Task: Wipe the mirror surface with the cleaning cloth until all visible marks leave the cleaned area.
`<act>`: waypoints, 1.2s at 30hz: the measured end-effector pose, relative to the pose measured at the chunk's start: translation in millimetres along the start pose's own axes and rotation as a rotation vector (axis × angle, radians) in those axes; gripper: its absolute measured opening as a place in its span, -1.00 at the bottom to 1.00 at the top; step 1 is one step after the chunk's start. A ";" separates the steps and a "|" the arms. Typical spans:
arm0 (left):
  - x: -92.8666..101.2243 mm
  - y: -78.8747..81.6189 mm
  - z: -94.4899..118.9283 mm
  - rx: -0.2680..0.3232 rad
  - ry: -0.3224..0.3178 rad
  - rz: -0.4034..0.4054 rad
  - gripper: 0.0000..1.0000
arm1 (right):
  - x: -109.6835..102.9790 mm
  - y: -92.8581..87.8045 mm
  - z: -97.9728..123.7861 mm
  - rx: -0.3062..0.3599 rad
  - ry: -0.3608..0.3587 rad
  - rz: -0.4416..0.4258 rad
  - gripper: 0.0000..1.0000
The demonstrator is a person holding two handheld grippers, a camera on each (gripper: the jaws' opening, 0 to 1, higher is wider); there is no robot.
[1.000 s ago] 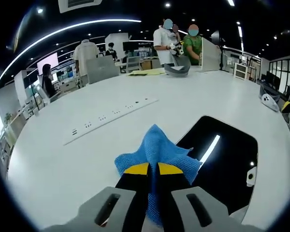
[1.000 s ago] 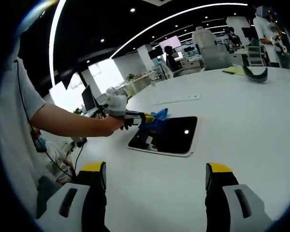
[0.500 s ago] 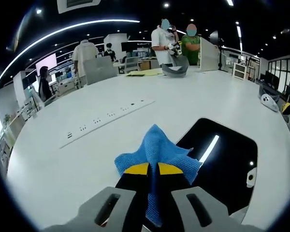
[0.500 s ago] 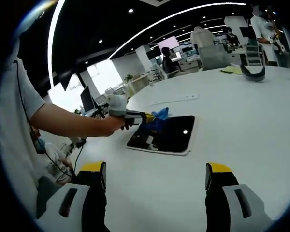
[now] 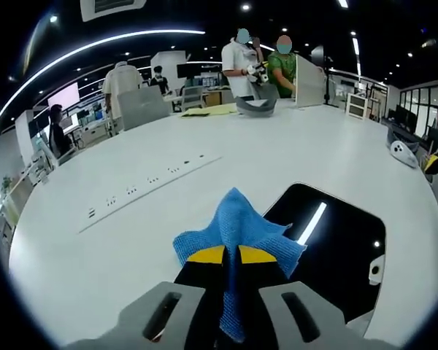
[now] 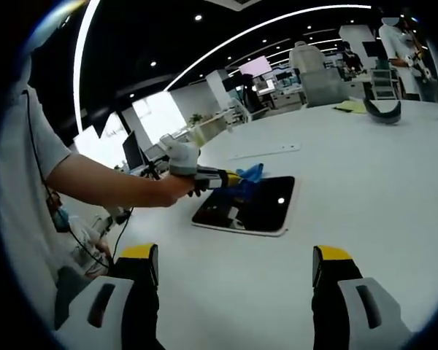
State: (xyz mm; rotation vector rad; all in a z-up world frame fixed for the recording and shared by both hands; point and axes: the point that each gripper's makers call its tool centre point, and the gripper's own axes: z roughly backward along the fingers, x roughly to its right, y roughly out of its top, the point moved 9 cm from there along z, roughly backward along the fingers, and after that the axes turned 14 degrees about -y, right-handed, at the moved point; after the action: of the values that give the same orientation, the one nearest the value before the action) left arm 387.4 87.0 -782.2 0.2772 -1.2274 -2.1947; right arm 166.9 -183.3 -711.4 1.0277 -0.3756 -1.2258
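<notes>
Open-plan office or laboratory hall. A large white table [image 5: 336, 146] with a recessed socket strip [image 5: 150, 182]; dark ceiling with recessed spotlights and curved light bands [image 5: 95, 47]; far desks with monitors [image 6: 135, 149], chairs, a wall screen [image 5: 64, 95], and standing people [image 5: 241, 58].

I see a broad white bench [image 5: 336, 146] under a dark ceiling [image 6: 175, 36] with curved light strips [image 5: 95, 45] and spotlights; desks, monitors and bright windows [image 6: 157, 113] beyond.
</notes>
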 end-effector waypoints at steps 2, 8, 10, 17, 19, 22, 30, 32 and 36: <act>1.7 1.9 -3.4 0.000 -0.007 -0.002 -0.95 | 0.1 0.7 -0.5 0.001 -0.001 0.000 0.74; 9.3 7.6 -14.0 -0.002 -0.030 -0.014 -0.95 | 0.3 1.5 -0.4 0.003 0.006 0.000 0.74; 11.7 9.5 -17.6 -0.001 -0.038 -0.016 -0.95 | 0.8 1.4 0.0 0.004 0.006 -0.002 0.75; 18.7 15.5 -28.4 -0.002 -0.061 -0.024 -0.95 | 3.6 1.4 -0.1 0.001 -0.003 -0.003 0.80; 20.2 16.8 -31.0 -0.001 -0.066 -0.025 -0.95 | 5.5 0.6 -0.5 -0.003 -0.002 -0.016 0.79; 23.2 19.2 -34.6 -0.002 -0.072 -0.029 -0.95 | 5.8 0.2 -0.8 -0.003 0.001 -0.016 0.80; 30.7 26.1 -48.0 0.003 -0.091 -0.039 -0.95 | 9.2 2.0 -2.2 0.009 0.002 -0.027 0.79; 32.3 28.3 -51.8 0.003 -0.098 -0.043 -0.95 | 11.3 1.5 -2.2 0.011 -0.002 -0.032 0.79; 34.9 31.1 -56.7 0.006 -0.108 -0.045 -0.95 | 13.3 -0.3 -1.7 0.009 -0.009 -0.037 0.79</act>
State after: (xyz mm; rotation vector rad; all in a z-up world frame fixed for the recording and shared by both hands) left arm 397.7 14.3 -783.9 0.1922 -1.2974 -2.2710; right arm 172.5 -194.5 -716.1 1.0411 -0.3714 -1.2632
